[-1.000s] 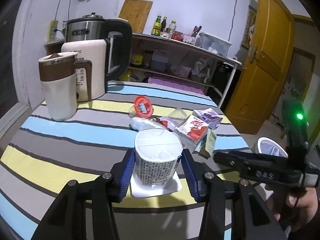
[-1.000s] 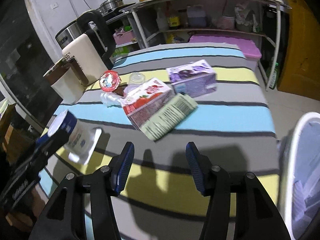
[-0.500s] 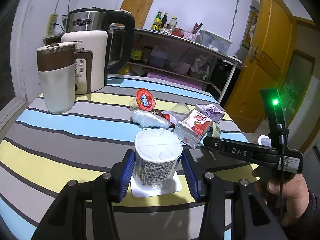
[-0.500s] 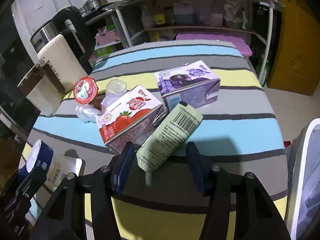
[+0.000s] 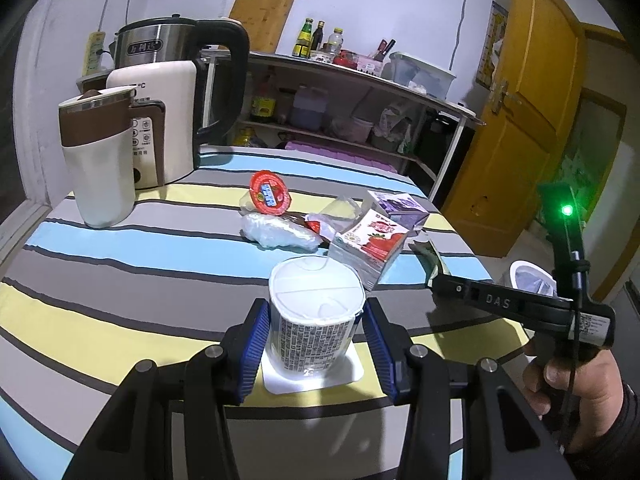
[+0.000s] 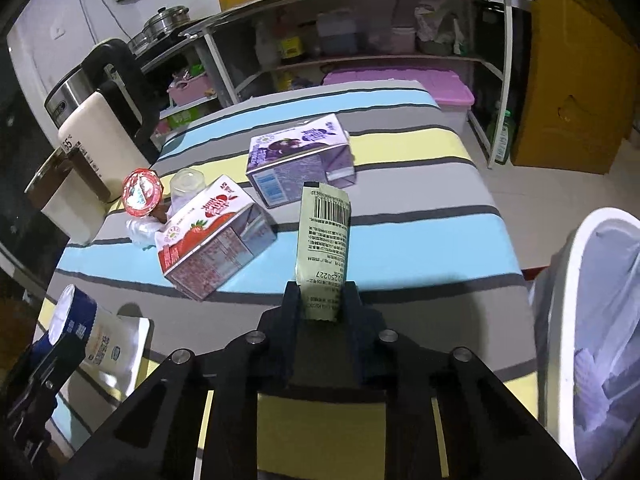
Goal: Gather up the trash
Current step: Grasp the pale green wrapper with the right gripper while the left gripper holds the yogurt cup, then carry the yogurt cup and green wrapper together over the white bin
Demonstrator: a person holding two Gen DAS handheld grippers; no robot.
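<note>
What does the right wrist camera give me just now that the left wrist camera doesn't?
Right wrist only: the right gripper shut on the pale green packet with its barcode facing the lens, and the deep interior of the white trash bin.
Left wrist only: the left gripper closed around the yogurt cup, bottom up, and the yellow door.
Both: the strawberry carton, purple carton, red-lidded cup and kettle on the striped tablecloth.

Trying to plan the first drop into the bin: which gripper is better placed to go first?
Right. The right gripper is shut on the green packet, beside the white bin; the left gripper and its yogurt cup sit farther.
</note>
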